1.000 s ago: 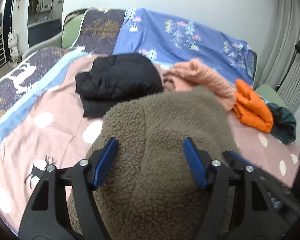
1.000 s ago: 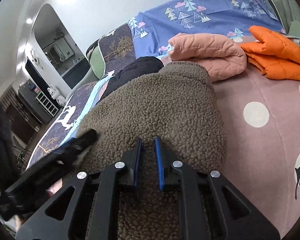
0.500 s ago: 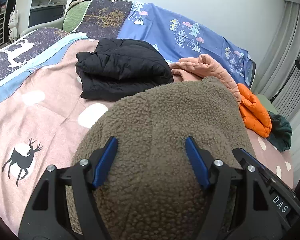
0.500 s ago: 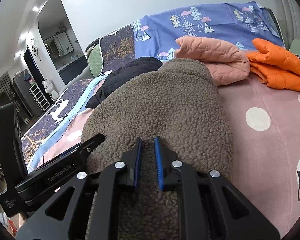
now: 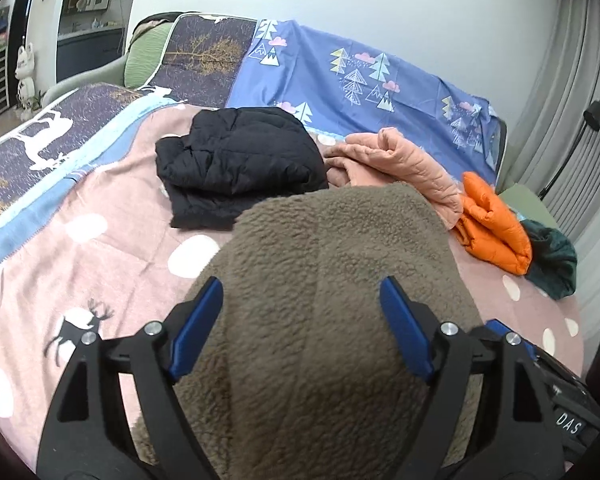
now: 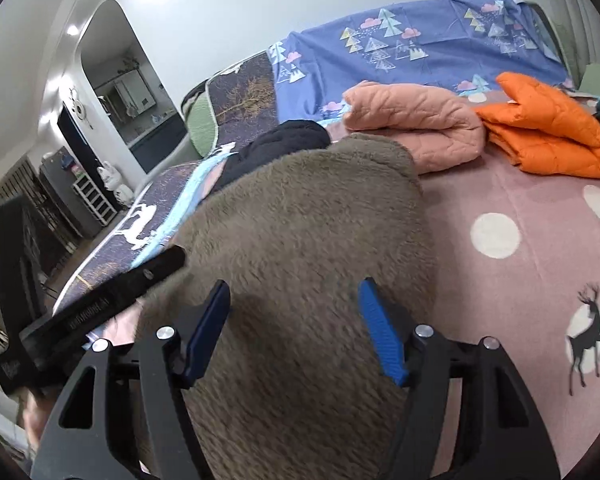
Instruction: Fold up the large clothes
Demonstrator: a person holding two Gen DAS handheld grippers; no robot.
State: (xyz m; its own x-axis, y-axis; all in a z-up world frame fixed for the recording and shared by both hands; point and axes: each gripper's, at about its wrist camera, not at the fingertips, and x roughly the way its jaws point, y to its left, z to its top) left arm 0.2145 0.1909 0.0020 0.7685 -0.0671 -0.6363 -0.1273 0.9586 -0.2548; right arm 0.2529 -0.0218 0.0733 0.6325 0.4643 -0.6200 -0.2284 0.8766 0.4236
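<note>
Nearest in both wrist views, a brown fleece garment (image 5: 332, 292) is seen bundled on the pink spotted bedspread (image 5: 112, 248), its bulk reaching up between the fingers of each tool. The left gripper (image 5: 302, 320) is held with its jaws spread wide on either side of the fleece; nothing is pinched between the blue pads (image 5: 196, 328). The right gripper (image 6: 296, 328) is likewise held wide open over the same fleece garment (image 6: 308, 232), with no cloth clamped, though the fleece beneath it is blurred. At the left of the right wrist view, part of the black body of the other tool is seen beside the fleece.

Beyond the fleece, a folded black jacket (image 5: 240, 160) is laid on the bedspread to the far left. A rolled peach quilted garment (image 6: 416, 132) is placed just behind the fleece, and a folded orange puffer jacket (image 6: 548, 136) is set just to its right. A dark green garment (image 5: 552, 256) is bunched beside the orange one at the right edge. Farthest back, a blue tree-print sheet (image 5: 360, 76) is draped against the wall.
</note>
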